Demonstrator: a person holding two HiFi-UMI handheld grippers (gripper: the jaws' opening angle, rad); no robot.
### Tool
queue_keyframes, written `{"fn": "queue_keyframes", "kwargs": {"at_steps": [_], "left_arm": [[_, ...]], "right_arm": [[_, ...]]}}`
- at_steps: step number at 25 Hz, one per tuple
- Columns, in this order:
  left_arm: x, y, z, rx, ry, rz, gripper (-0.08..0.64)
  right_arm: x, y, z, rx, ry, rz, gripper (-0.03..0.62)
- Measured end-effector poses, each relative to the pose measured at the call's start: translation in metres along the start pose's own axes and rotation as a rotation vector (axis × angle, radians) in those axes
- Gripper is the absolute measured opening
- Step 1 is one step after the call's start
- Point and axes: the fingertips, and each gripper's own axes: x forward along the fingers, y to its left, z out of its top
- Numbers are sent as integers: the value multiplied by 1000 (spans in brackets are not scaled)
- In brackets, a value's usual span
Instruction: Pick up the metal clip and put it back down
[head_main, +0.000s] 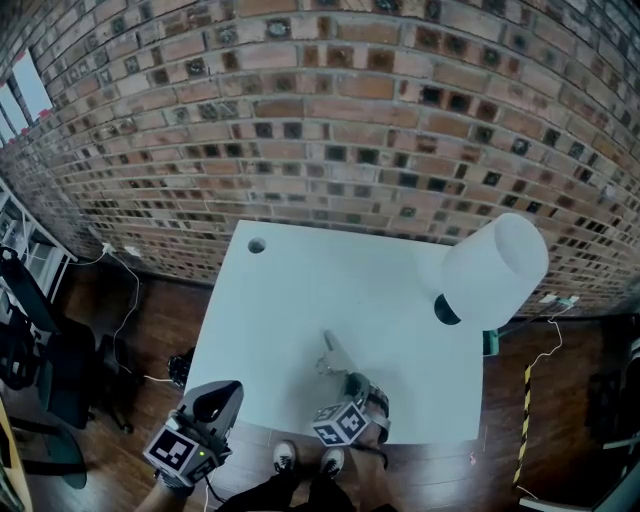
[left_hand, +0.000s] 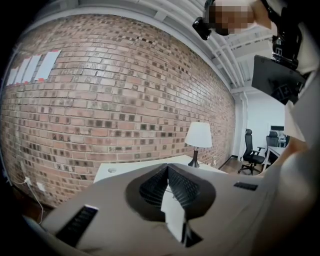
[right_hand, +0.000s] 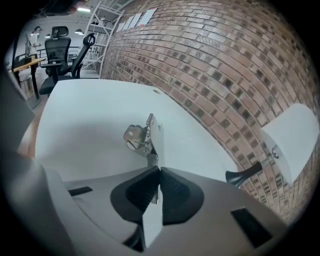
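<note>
The metal clip (right_hand: 142, 137), a shiny hinged piece with a flat plate, sticks out ahead of my right gripper (right_hand: 159, 170). The jaws are shut on the plate's near end. In the head view the clip (head_main: 331, 354) is low over the white table (head_main: 290, 300) near its front edge, with the right gripper (head_main: 352, 382) just behind it. I cannot tell whether the clip touches the tabletop. My left gripper (head_main: 215, 395) hangs off the table's front left corner, and in the left gripper view its jaws (left_hand: 167, 168) meet with nothing between them.
A white-shaded lamp (head_main: 495, 268) on a dark base stands at the table's right side. A round cable hole (head_main: 257, 245) is at the back left corner. A brick wall runs behind. Office chairs (head_main: 40, 360) and cables are on the floor to the left.
</note>
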Motion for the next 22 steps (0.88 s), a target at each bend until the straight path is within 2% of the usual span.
{"fn": "queue_keyframes", "kwargs": {"at_steps": [5,9,12,17,22], "left_arm": [[4,-4,-1,-4,5,-6,3],[5,-6,-1,-6,11,-10,4],[5,-6,0,-8,10,-11,3],[7,-10,5,-10,-4,-25,3],[7,-13,14,-43,-44,-32,3]], "right_arm": [[7,4,-5,-46,16,-27,-2],[11,8,-8,-95,11,-48,25],[11,10,-8,-111,0,-40,26],[7,11,-3,-52,-69,40,47],[-6,12,-16,17,-75,114,77]]}}
